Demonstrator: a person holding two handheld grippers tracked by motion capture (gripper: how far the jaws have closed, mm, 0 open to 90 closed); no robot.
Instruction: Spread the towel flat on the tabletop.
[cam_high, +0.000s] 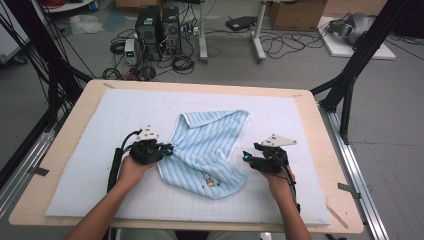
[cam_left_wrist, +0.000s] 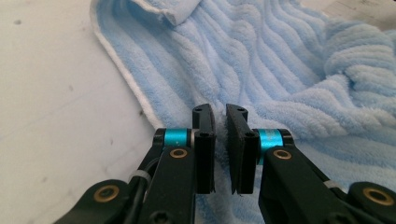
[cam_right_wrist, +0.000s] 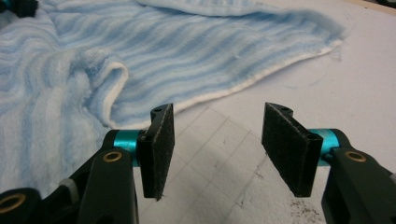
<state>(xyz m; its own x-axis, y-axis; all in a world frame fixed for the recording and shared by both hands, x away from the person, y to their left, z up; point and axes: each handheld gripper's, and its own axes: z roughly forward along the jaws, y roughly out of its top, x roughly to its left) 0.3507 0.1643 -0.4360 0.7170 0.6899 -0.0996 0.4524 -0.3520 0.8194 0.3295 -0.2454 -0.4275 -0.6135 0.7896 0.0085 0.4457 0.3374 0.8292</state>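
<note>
A light blue striped towel (cam_high: 210, 145) lies crumpled on the pale gridded mat (cam_high: 290, 125), with a small embroidered motif near its front corner. My left gripper (cam_high: 169, 148) sits at the towel's left edge. In the left gripper view its jaws (cam_left_wrist: 219, 114) stand nearly together, with a thin fold of the towel (cam_left_wrist: 280, 60) pinched between the pads. My right gripper (cam_high: 246, 156) hovers just right of the towel's front right edge. Its jaws (cam_right_wrist: 219, 116) are wide apart over bare mat with nothing between them, and the towel (cam_right_wrist: 187, 56) lies ahead and to their left.
The mat covers most of a wooden table (cam_high: 330, 150). Black frame posts (cam_high: 350, 75) rise at both back corners. Computer towers (cam_high: 157, 30) and loose cables sit on the floor beyond the far edge.
</note>
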